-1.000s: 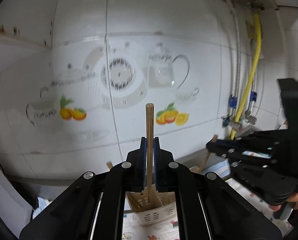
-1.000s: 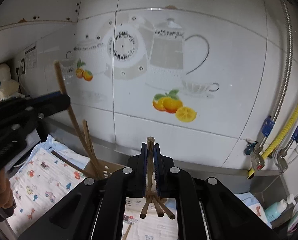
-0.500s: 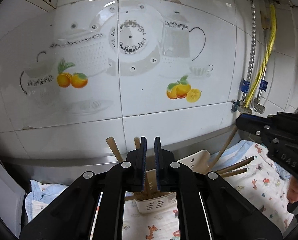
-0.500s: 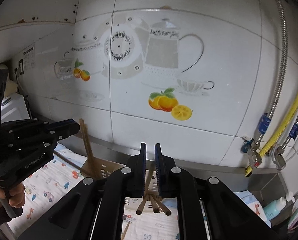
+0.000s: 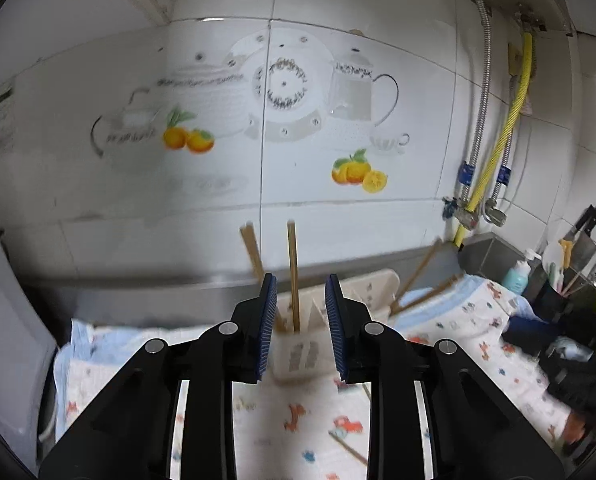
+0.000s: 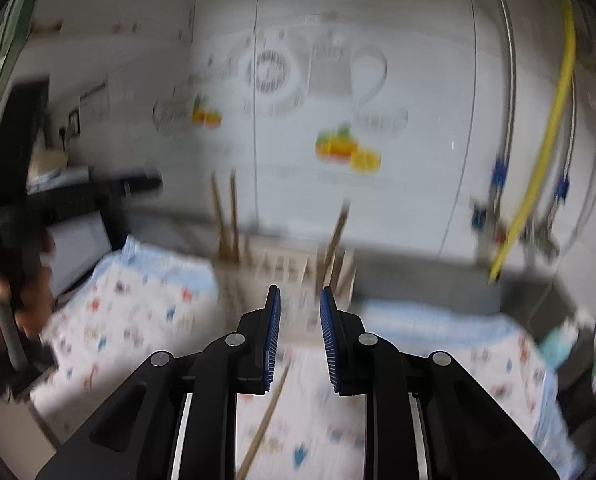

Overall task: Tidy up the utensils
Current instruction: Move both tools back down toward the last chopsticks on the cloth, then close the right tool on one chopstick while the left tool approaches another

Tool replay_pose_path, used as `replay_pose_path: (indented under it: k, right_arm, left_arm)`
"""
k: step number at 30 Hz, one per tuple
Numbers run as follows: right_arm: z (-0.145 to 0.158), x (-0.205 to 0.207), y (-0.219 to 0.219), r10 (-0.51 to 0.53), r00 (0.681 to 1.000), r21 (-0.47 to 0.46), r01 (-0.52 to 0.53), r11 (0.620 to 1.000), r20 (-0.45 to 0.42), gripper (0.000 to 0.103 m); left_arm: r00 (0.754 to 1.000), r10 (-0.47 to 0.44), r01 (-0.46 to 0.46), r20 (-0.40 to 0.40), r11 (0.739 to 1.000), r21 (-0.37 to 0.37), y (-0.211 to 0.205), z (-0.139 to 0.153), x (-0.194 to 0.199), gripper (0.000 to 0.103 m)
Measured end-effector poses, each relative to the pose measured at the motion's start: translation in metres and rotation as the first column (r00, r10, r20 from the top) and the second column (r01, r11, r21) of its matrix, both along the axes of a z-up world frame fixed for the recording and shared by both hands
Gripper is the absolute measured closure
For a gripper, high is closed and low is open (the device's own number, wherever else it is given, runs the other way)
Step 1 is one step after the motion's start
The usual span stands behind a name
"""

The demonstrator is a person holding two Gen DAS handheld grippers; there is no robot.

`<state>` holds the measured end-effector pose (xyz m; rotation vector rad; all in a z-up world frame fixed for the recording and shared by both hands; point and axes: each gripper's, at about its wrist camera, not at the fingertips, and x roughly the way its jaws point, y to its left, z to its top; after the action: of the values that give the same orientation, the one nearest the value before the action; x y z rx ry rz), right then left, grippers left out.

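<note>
A white utensil holder point(image 5: 310, 356) stands on the printed cloth by the tiled wall. Wooden chopsticks point(image 5: 292, 276) stand upright in it. My left gripper point(image 5: 300, 320) is open and empty, just in front of the holder, with a chopstick showing between its jaws. More chopsticks point(image 5: 418, 276) lean from the holder's right end. My right gripper point(image 6: 300, 328) is open and empty, above the cloth in front of the holder point(image 6: 285, 276). The right wrist view is blurred. A loose chopstick point(image 6: 265, 412) lies on the cloth below the right gripper.
The printed cloth point(image 5: 470, 344) covers the counter. A soap bottle point(image 5: 518, 270), knives point(image 5: 586, 236) and a black utensil cup point(image 5: 554, 292) stand at the right. Hoses point(image 5: 494, 160) run down the wall. Another loose chopstick point(image 5: 348, 448) lies on the cloth.
Both grippers let go of their chopsticks into the holder, opened wide and pulled back from it. The right view has become blurred with motion.
</note>
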<state>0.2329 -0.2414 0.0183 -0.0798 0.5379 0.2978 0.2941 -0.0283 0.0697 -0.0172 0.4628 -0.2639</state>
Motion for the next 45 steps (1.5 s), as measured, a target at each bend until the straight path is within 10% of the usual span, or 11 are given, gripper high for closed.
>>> replay_pose_path:
  k: [18, 45]
  right_arm:
    - [-0.161, -0.052, 0.028, 0.008, 0.952, 0.077, 0.016, 0.997, -0.307, 0.088]
    - [-0.178, -0.051, 0.000, -0.057, 0.937, 0.062, 0.083, 0.995, -0.345, 0.096]
  left_arm:
    - [0.987, 0.119, -0.124, -0.112, 0.992, -0.035, 0.045, -0.085, -0.092, 0.067]
    - [0.952, 0.106, -0.125, -0.287, 0.991, -0.047, 0.024, -0.162, -0.128, 0.061]
